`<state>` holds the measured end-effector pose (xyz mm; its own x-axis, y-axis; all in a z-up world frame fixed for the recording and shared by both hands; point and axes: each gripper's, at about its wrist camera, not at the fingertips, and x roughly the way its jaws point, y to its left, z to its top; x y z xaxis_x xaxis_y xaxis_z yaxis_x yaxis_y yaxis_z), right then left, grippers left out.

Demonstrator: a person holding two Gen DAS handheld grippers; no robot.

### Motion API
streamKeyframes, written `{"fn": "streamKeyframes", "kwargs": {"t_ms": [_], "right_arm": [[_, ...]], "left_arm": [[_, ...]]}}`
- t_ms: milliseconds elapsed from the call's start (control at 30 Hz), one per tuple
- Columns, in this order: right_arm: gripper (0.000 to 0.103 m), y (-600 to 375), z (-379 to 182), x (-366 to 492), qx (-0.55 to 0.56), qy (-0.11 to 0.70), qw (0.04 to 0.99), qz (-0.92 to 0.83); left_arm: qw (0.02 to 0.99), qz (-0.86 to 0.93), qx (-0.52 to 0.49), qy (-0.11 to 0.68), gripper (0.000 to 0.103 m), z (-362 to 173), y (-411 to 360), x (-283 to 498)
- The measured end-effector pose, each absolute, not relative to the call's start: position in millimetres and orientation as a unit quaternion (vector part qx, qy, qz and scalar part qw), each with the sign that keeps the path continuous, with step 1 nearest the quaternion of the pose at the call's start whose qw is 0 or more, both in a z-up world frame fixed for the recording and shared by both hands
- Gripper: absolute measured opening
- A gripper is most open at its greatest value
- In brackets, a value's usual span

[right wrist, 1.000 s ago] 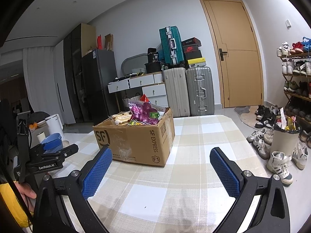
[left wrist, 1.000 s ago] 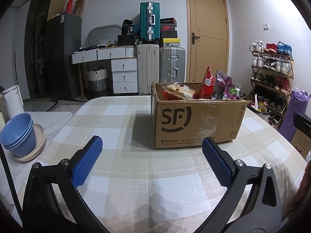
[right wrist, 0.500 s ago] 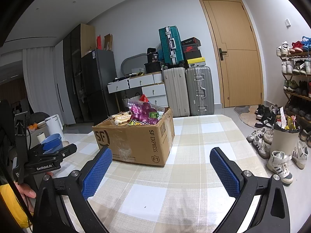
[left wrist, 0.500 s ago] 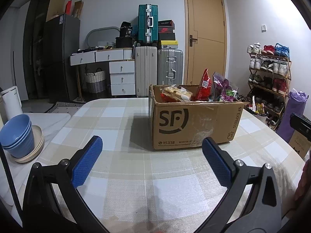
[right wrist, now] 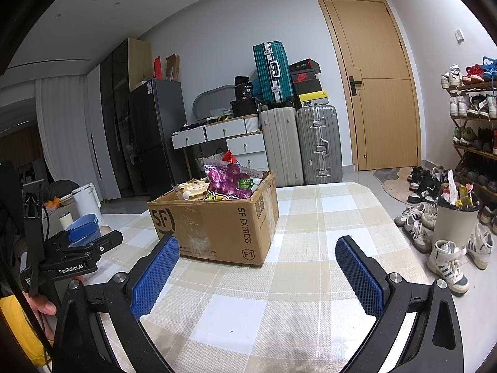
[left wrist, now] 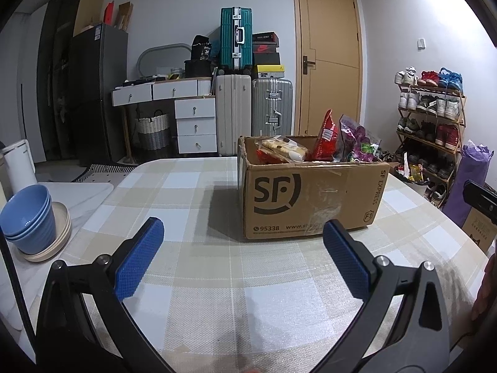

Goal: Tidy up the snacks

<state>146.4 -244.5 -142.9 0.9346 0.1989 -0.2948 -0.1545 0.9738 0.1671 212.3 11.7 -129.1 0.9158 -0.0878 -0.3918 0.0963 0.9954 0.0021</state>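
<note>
On the checked bench [left wrist: 186, 192] ahead of me sits the cardboard box [left wrist: 310, 199] stuffed with snack bags [left wrist: 326, 136]. My left claw [left wrist: 242, 233] and right claw [right wrist: 257, 251] both gape wide, holding nothing, short of it.

Dim, even indoor light; fisheye-bent edges, perhaps slightly soft.

Spread tongs [left wrist: 243, 248] before snack-filled box [left wrist: 310, 199]
</note>
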Motion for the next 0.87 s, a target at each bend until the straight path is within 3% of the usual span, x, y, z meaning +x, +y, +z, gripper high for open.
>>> {"fn": "streamKeyframes", "kwargs": {"t_ms": [867], "right_arm": [[0.102,-244.5,-142.0,145.9,0.072,0.157,0.981,0.090]], "left_arm": [[0.981,-0.009,-0.008,0.191,0.102,-129.1,20.7,208.9]]}}
